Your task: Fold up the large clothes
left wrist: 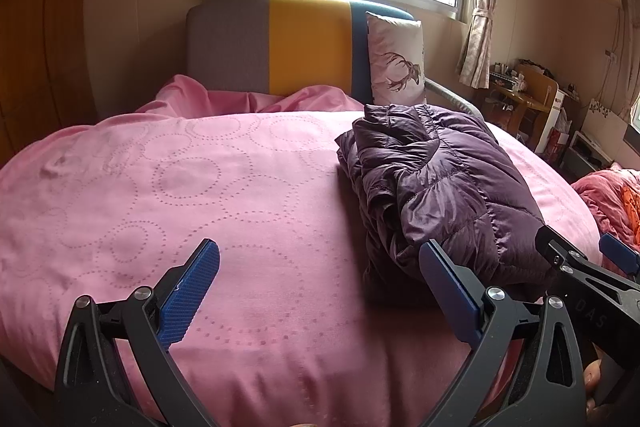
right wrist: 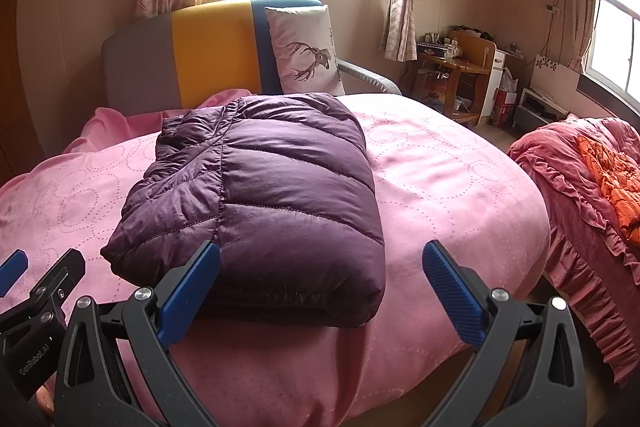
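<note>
1. Lying on the pink bed (right wrist: pixel 460 187) toward its right half, the purple puffer jacket (right wrist: pixel 256 195) is already doubled into a thick bundle, with loose layers bunched along its left side.
2. It looks light, soft and springy, and the shiny shell is probably slippery; I'd expect the folds to puff back open unless pressed down.
3. Both tools hang at the near edge of the bed, holding nothing: the left gripper (left wrist: pixel 320 287) has its jaws spread wide over bare cover just left of the jacket, and the right gripper (right wrist: pixel 320 283) has its jaws wide apart around the jacket's near corner.
4. A good hold seems to be the stitched seam or the near hem, pinching several layers at once.
5. Open room lies left of the jacket; the bed's right edge, a pillow (right wrist: pixel 308 51) and the headboard (right wrist: pixel 212 51) limit the other sides.
</note>
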